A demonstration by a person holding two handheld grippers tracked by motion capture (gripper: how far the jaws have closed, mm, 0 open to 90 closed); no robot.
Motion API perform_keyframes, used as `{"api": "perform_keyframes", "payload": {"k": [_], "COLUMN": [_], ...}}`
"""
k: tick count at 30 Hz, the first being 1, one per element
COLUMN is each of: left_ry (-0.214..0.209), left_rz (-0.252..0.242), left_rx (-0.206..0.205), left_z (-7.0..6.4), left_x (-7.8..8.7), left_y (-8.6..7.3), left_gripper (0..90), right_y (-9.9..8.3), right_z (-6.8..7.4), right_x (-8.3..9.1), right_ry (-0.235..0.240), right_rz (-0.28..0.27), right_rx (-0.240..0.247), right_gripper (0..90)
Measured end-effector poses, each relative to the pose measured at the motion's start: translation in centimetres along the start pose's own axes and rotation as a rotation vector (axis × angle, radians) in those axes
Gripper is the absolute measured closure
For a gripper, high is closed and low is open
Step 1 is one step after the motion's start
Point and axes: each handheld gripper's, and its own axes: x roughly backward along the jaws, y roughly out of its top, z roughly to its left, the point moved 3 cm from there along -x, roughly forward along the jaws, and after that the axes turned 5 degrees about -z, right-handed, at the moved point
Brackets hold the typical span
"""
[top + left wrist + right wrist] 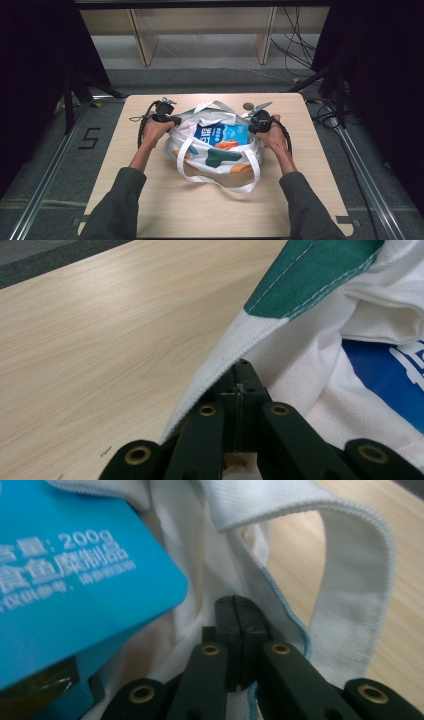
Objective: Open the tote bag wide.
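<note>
Jaws of the left gripper and right gripper are each clenched on opposite rims of a white canvas tote bag with green and orange patches. It sits mid-table, mouth held apart, a blue packet inside, white straps draped forward.

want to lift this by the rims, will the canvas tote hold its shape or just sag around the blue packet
Likely floppy: the tote bag is creased, its handle lying limp on the table. Lifted by both rims, the left gripper and right gripper would probably stretch the mouth while the middle sags. The blue packet looks flat and light, so it may slide.
</note>
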Motion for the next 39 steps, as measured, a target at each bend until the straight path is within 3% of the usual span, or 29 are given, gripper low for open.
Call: {"api": "perform_keyframes", "payload": {"k": [2, 5, 7, 8, 9, 10, 11, 12, 13, 14, 15, 16, 17, 19, 20, 21, 23, 25, 27, 31, 32, 33, 35, 37, 39], "left_ry": [0.013, -0.018, -0.032, -0.063, -0.063, -0.103, -0.122, -0.145, -0.145, -0.176, -0.18, -0.18, -0.182, -0.183, -0.178, -0.185, -0.185, -0.171, -0.168, -0.169, -0.17, -0.192, -0.21, -0.213, -0.223], "left_rz": [0.014, -0.023, -0.03, -0.047, -0.047, -0.063, -0.069, -0.069, -0.069, -0.043, -0.029, -0.029, -0.009, 0.005, 0.008, 0.011, 0.018, 0.02, 0.016, -0.019, -0.042, -0.081, -0.11, -0.105, -0.097], "left_rx": [-0.028, -0.032, -0.043, -0.07, -0.07, -0.091, -0.101, -0.113, -0.113, -0.161, -0.168, -0.168, -0.171, -0.153, -0.152, -0.135, -0.14, -0.154, -0.144, -0.147, -0.137, -0.114, -0.104, -0.117, -0.118], "left_z": [-0.3, -1.1, -1.4, -2.3, -2.3, -3.6, -4.3, -5.0, -5.0, -6.1, -6.4, -6.4, -6.5, -6.2, -6.1, -6.0, -5.9, -6.2, -6.2, -6.3, -6.3, -6.4, -6.5, -6.8, -6.9], "left_x": [0.3, 1.7, 2.2, 3.1, 3.1, 3.8, 4.0, 4.2, 4.2, 4.0, 3.8, 3.8, 3.5, 2.9, 2.8, 2.6, 2.4, 2.3, 2.7, 3.4, 3.8, 4.5, 5.2, 5.6, 5.7], "left_y": [0.1, 0.6, 0.8, 0.9, 0.9, 0.8, 0.7, 0.6, 0.6, 0.1, -0.2, -0.2, -0.5, -0.9, -1.0, -1.1, -1.2, -1.2, -1.1, -1.0, -1.0, -0.8, -0.7, -0.8, -1.1], "left_gripper": [89.5, 86.9, 85.9, 85.5, 84.9, 84.2, 83.5, 83.2, 82.8, 82.1, 81.7, 81.7, 81.7, 82.8, 82.7, 82.8, 83.3, 83.4, 83.5, 82.9, 82.9, 82.8, 82.5, 81.6, 81.2], "right_y": [-0.2, 0.6, 1.4, 1.7, 2.0, 2.1, 2.0, 2.0, 1.8, 1.5, 1.2, 1.2, 0.7, -0.5, -1.1, -1.6, -2.6, -3.0, -2.8, -1.9, -1.9, -1.5, -1.4, -1.4, -1.5], "right_z": [0.2, 0.3, 0.6, 1.1, 1.7, 2.5, 3.3, 4.0, 4.8, 5.4, 6.0, 6.0, 6.3, 7.2, 7.6, 7.9, 8.3, 8.4, 8.4, 8.1, 8.1, 7.5, 7.3, 7.2, 7.5], "right_x": [0.1, 2.2, 4.2, 5.0, 5.7, 6.3, 7.0, 7.4, 7.8, 8.1, 7.9, 7.9, 7.8, 7.8, 8.0, 8.3, 8.3, 8.1, 8.6, 10.0, 10.0, 10.6, 10.8, 10.7, 10.5], "right_ry": [0.0, -0.017, 0.004, 0.013, 0.043, 0.063, 0.081, 0.092, 0.113, 0.145, 0.145, 0.145, 0.146, 0.158, 0.183, 0.19, 0.192, 0.194, 0.185, 0.169, 0.169, 0.143, 0.142, 0.154, 0.137], "right_rz": [-0.014, -0.051, -0.106, -0.149, -0.17, -0.19, -0.19, -0.206, -0.212, -0.193, -0.202, -0.202, -0.171, -0.122, -0.091, -0.054, 0.005, 0.009, -0.003, -0.114, -0.114, -0.177, -0.186, -0.186, -0.204], "right_rx": [-0.026, -0.042, -0.034, -0.038, -0.037, -0.036, -0.023, 0.021, 0.028, 0.046, 0.058, 0.058, 0.094, 0.112, 0.147, 0.142, 0.159, 0.167, 0.149, 0.148, 0.148, 0.126, 0.111, 0.106, 0.092], "right_gripper": [90.0, 90.0, 90.0, 90.0, 90.0, 90.0, 90.0, 90.0, 90.0, 90.0, 90.0, 90.0, 90.0, 90.0, 90.0, 90.0, 90.0, 90.0, 90.0, 90.0, 90.0, 90.0, 90.0, 89.7, 88.5]}}
